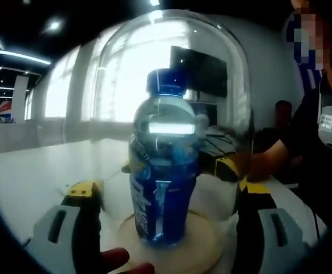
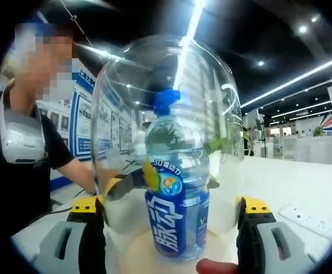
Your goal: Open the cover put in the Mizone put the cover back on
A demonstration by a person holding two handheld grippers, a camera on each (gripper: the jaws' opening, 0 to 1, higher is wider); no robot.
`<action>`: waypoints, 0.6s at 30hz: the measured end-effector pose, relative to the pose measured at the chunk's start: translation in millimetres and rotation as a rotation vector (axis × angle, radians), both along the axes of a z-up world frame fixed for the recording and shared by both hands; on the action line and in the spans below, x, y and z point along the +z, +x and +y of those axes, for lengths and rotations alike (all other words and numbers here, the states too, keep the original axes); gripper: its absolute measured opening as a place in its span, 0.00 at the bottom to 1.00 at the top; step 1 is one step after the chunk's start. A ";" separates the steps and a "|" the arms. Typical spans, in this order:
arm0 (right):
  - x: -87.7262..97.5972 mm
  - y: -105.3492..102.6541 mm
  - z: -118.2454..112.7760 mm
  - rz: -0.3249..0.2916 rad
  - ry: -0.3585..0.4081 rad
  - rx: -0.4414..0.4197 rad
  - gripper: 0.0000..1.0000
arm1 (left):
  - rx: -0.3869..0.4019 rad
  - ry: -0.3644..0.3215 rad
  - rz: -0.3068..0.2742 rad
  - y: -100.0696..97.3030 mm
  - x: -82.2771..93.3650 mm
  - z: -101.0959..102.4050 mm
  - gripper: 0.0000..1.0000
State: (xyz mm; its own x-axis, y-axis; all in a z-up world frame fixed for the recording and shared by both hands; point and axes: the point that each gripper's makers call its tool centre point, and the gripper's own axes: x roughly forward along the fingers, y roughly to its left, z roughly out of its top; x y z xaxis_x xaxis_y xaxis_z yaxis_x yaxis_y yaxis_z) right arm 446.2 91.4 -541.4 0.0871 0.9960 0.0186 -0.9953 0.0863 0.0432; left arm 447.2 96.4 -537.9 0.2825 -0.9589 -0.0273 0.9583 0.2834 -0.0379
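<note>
The dome cover (image 1: 171, 108) looks like clear, glossy glass. The Mizone bottle (image 1: 163, 171) is transparent plastic with a shiny blue label; the round base (image 1: 203, 242) is matt pale wood

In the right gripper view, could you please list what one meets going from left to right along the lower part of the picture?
Person's arm → left jaw of this gripper → Mizone bottle under the glass cover → right jaw → power strip.
</note>
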 end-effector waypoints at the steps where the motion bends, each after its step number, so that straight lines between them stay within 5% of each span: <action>1: -0.3 0.6 -0.5 0.003 0.003 -0.004 0.88 | 0.001 0.002 -0.001 -0.1 -0.2 0.3 0.84; 18: -5.5 -4.3 -12.2 0.031 -0.043 -0.107 0.79 | 0.071 0.060 0.020 -2.3 -3.1 8.7 0.79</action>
State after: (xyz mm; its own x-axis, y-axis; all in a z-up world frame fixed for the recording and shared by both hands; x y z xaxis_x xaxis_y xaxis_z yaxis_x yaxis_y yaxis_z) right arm 441.8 79.2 -546.9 0.1933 0.9807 -0.0279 -0.9785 0.1948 0.0680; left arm 444.8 105.0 -540.9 0.3489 -0.9328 -0.0901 0.9348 0.3533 -0.0375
